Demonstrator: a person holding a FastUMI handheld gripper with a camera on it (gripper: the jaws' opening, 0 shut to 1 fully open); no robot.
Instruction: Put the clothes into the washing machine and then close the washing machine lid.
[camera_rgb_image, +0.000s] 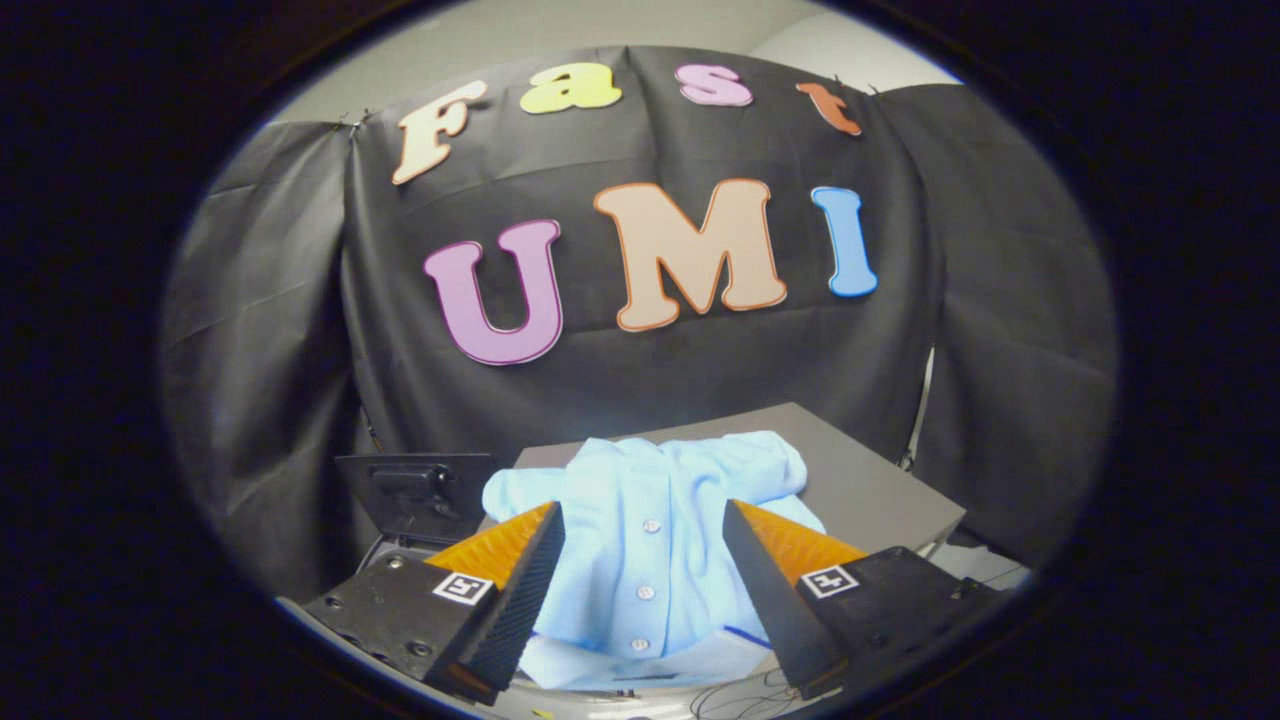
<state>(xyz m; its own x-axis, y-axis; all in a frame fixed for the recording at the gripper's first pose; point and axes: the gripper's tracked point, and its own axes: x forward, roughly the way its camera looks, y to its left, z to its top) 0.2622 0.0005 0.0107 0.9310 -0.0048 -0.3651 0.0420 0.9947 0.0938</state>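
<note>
A light blue buttoned shirt lies bunched on a grey table top. My gripper stands open, its two fingers spread to either side of the shirt's button row, with the cloth between and just ahead of them. Whether the fingers touch the cloth I cannot tell. To the left of the shirt, beyond the left finger, a dark raised lid of the washing machine stands open; the tub below it is hidden behind the finger.
The black cloth wall hangs close behind the table. The table's right corner ends near a gap in the cloth. Thin cables lie under the fingers.
</note>
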